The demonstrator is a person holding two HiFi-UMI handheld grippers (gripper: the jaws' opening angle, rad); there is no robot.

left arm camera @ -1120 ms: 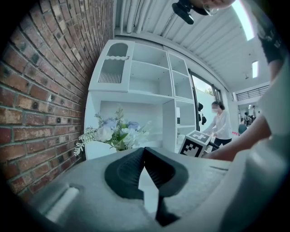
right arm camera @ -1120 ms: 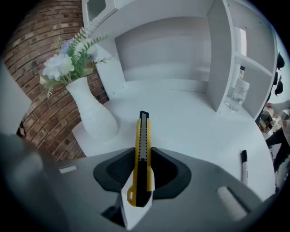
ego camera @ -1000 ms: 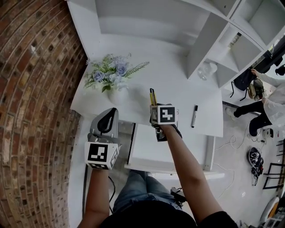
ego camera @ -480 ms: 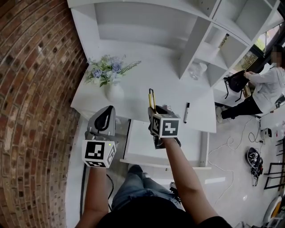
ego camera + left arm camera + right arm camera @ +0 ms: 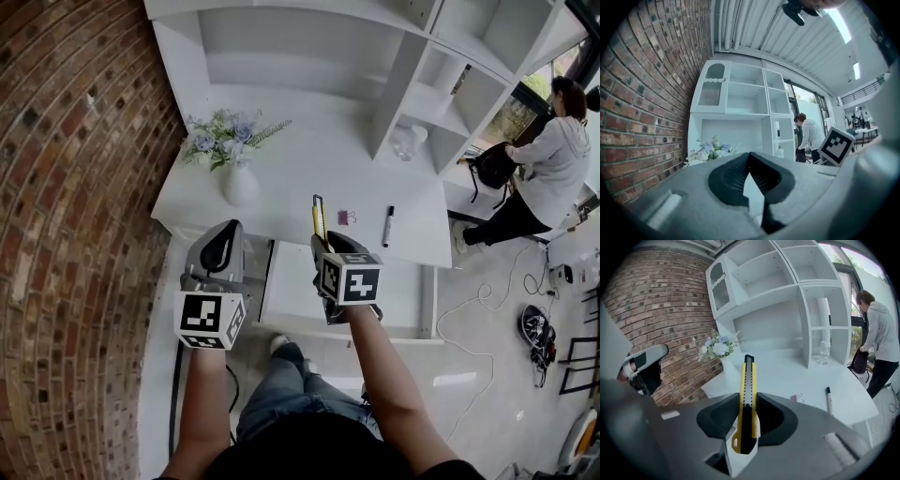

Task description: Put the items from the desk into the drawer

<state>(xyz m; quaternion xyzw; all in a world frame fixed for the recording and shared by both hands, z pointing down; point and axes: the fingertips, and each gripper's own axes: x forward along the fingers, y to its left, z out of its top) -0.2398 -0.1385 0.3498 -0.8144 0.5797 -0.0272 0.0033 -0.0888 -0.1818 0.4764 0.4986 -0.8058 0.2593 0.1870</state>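
As held above the open drawer [image 5: 403, 291]: right gripper [image 5: 747, 404] clamped on yellow utility knife [image 5: 748, 376]; left gripper [image 5: 750, 161], jaws together, empty, at left.

On the desk [image 5: 281, 169], the clip [image 5: 346, 217] lies between vase [image 5: 239, 186] and marker [image 5: 387, 226]

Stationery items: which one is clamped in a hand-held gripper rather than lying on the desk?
The yellow utility knife, in the right hand-held gripper; the black marker and pink clips lie on the white desk.
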